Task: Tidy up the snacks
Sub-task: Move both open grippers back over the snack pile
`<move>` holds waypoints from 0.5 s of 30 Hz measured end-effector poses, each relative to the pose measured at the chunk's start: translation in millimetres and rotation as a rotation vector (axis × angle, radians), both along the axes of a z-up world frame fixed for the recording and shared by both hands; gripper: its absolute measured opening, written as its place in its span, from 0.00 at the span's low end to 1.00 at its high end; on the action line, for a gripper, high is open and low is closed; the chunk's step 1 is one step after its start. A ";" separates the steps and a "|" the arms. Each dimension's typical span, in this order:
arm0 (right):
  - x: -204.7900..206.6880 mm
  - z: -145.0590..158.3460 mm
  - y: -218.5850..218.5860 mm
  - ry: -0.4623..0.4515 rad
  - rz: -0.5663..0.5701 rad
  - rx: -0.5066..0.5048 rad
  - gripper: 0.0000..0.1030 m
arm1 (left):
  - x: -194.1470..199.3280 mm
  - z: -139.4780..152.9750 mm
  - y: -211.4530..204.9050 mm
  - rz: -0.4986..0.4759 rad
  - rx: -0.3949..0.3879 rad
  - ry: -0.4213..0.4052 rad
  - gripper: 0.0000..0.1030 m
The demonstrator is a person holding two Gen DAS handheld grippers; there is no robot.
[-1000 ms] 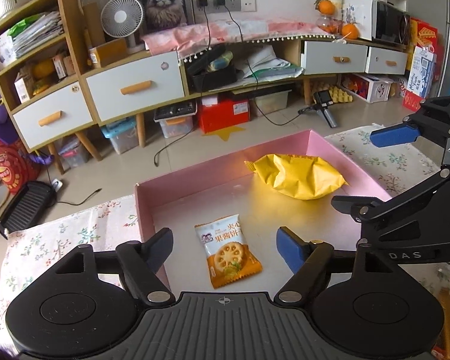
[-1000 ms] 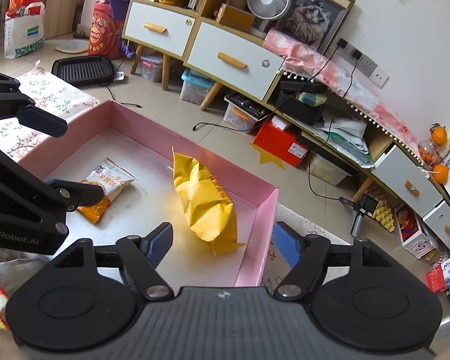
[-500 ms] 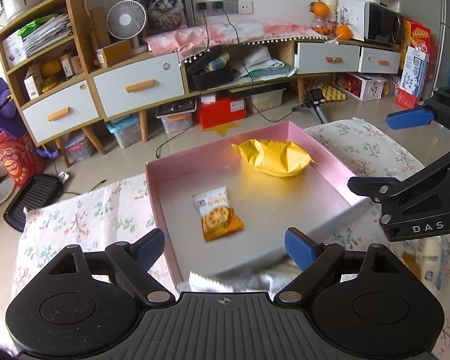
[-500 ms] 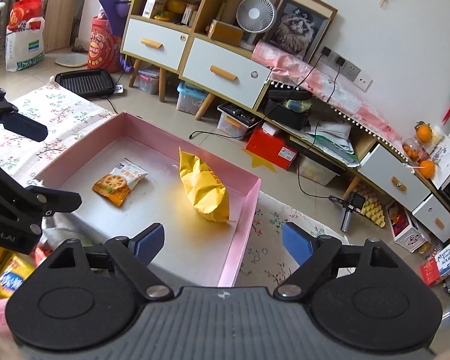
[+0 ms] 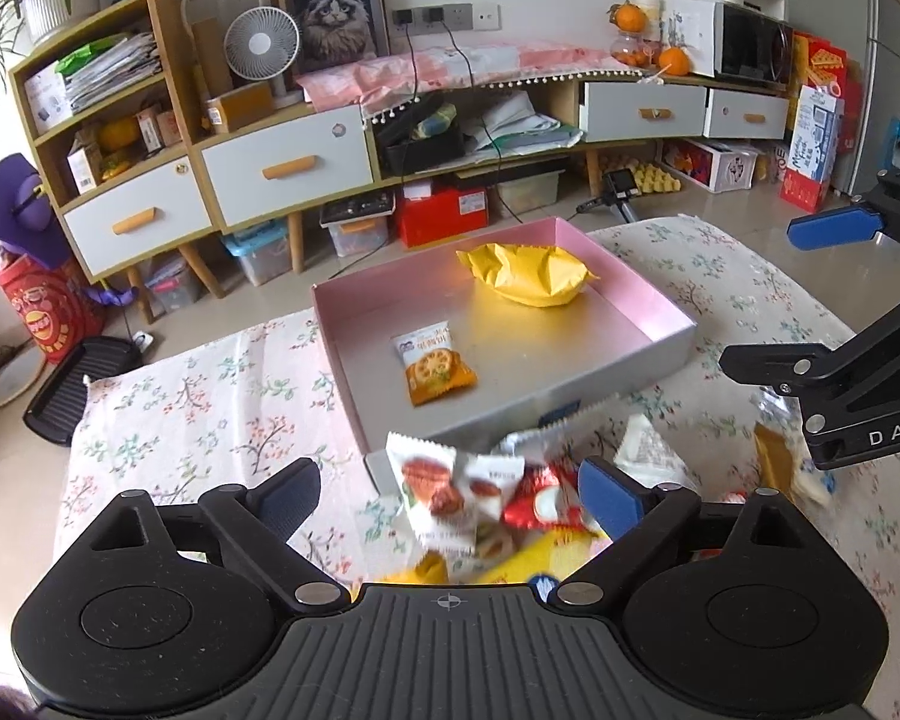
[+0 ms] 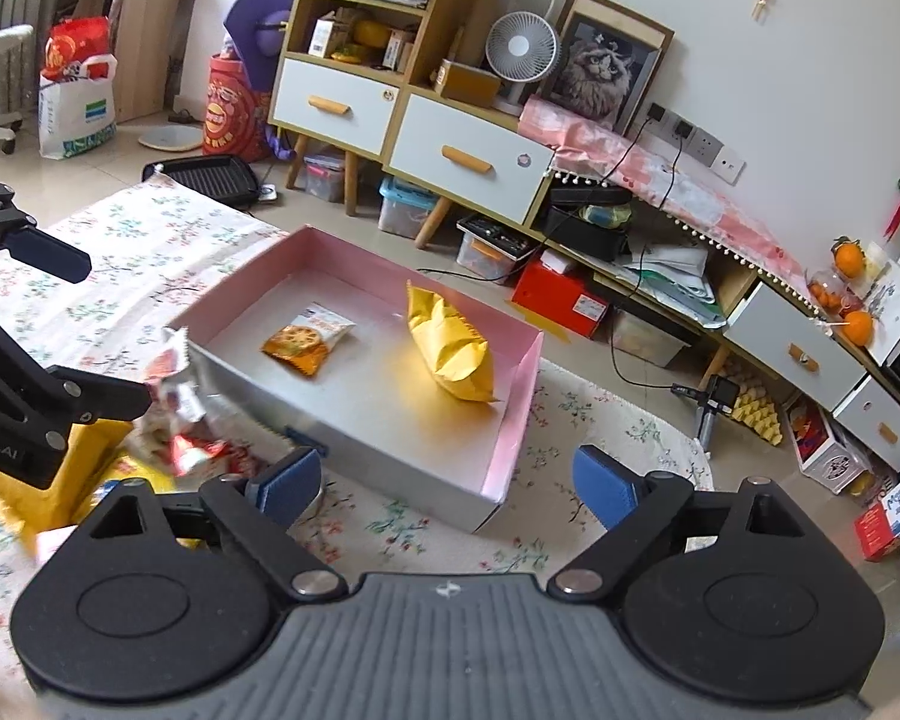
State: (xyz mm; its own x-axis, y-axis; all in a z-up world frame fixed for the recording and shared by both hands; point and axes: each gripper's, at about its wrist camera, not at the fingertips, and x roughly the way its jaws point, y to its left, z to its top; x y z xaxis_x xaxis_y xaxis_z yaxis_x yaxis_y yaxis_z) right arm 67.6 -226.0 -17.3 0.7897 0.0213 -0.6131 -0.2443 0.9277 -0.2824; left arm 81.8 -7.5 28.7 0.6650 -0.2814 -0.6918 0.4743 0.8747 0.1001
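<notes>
A pink-walled box [image 5: 660, 306] [image 6: 519, 396] sits on the floral table. Inside lie a yellow bag [image 5: 528, 270] [image 6: 450, 351] and an orange biscuit packet [image 5: 435, 363] [image 6: 306, 339]. A pile of loose snack packets [image 5: 462, 492] [image 6: 174, 414] lies on the cloth in front of the box. My left gripper [image 5: 450, 495] is open and empty, held just above that pile. My right gripper [image 6: 447, 483] is open and empty, above the box's near right corner; it shows at the right in the left wrist view [image 5: 834, 228].
The floral tablecloth [image 5: 210, 396] covers the table. More packets [image 5: 774, 456] lie at the right of the pile. Beyond the table stand a wooden sideboard with drawers [image 5: 282, 168], a fan [image 5: 262, 42] and floor clutter.
Both grippers have pulled back from over the box towards the near side of the table. The snack pile has come into view under the left gripper. Both stay open.
</notes>
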 end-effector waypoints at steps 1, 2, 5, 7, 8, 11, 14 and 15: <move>-4.3 0.5 0.7 -0.002 0.004 0.006 0.88 | -4.2 0.7 1.8 -0.002 0.000 0.000 0.93; -7.7 1.0 1.6 -0.002 0.008 0.011 0.88 | -7.9 1.1 3.9 -0.005 -0.001 -0.001 0.94; -17.5 1.5 4.8 -0.002 0.020 0.024 0.90 | -19.1 1.4 10.5 -0.010 -0.007 0.000 0.94; -26.0 0.5 7.4 -0.001 0.031 0.030 0.91 | -27.0 0.1 16.0 -0.009 -0.011 0.000 0.95; -30.7 -0.4 9.2 -0.002 0.034 0.033 0.91 | -30.8 -1.1 18.1 -0.006 -0.014 0.001 0.95; -40.1 -3.7 12.9 -0.005 0.048 0.042 0.93 | -40.1 -6.3 26.8 0.005 -0.027 0.009 0.97; -46.4 -9.0 15.3 -0.001 0.055 0.058 0.94 | -47.5 -13.4 33.8 0.010 -0.016 0.012 0.97; -48.5 -12.3 17.0 0.002 0.061 0.064 0.95 | -49.9 -15.9 36.2 0.011 -0.010 0.010 0.97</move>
State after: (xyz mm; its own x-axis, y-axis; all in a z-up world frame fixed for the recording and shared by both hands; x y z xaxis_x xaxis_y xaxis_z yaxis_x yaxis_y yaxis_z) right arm 19.1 -209.0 -29.5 0.7844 0.1087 -0.6107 -0.3014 0.9273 -0.2220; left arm 31.9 28.6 12.9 0.6613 -0.2812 -0.6954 0.4656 0.8807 0.0867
